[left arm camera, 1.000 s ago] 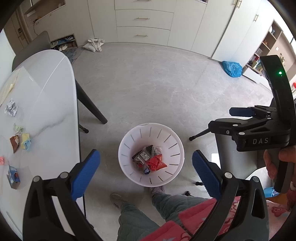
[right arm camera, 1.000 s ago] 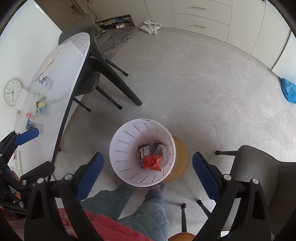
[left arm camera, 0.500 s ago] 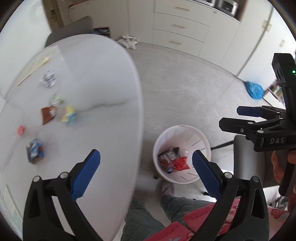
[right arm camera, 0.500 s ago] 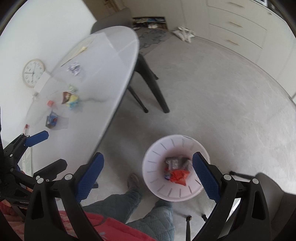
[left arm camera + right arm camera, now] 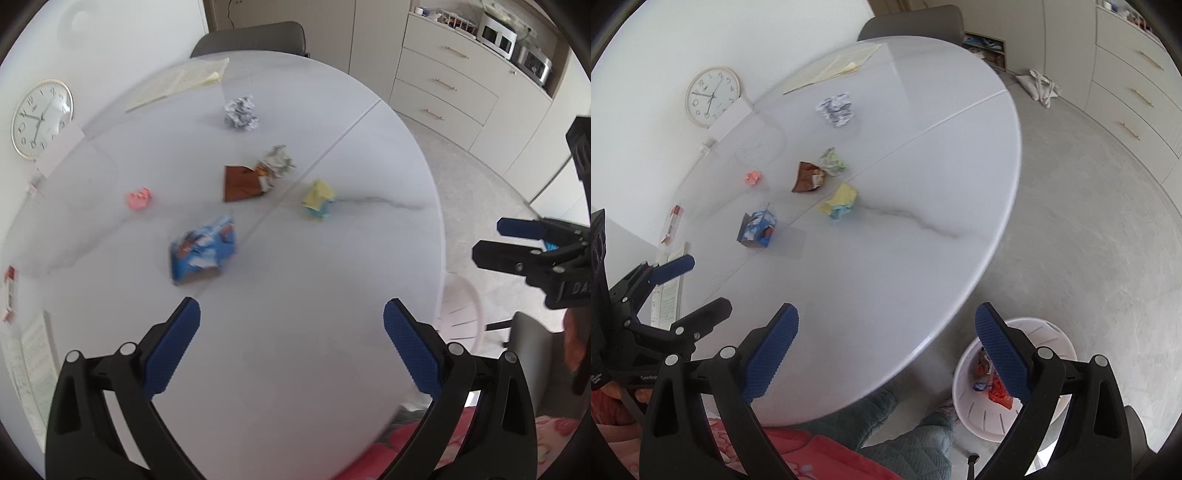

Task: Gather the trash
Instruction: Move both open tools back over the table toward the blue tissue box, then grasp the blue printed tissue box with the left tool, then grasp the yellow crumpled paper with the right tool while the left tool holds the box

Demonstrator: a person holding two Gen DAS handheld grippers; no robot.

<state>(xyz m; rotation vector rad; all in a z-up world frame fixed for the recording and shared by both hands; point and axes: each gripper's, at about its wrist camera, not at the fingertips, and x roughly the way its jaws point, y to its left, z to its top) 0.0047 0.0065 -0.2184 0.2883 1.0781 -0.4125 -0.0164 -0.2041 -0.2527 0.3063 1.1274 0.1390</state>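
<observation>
Two empty tongs, left gripper [image 5: 291,325] and right gripper [image 5: 886,328], gape over the table [image 5: 295,280]; wrappers [image 5: 202,254] lie mid-frame, bin [image 5: 1056,343] lower right.

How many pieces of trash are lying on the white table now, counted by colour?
Black-and-white crumpled paper: 1
Brown wrapper: 1
Greenish-white crumpled wrapper: 1
Yellow-and-blue wad: 1
Pink scrap: 1
Blue carton: 1
Total: 6 pieces on the table
</observation>
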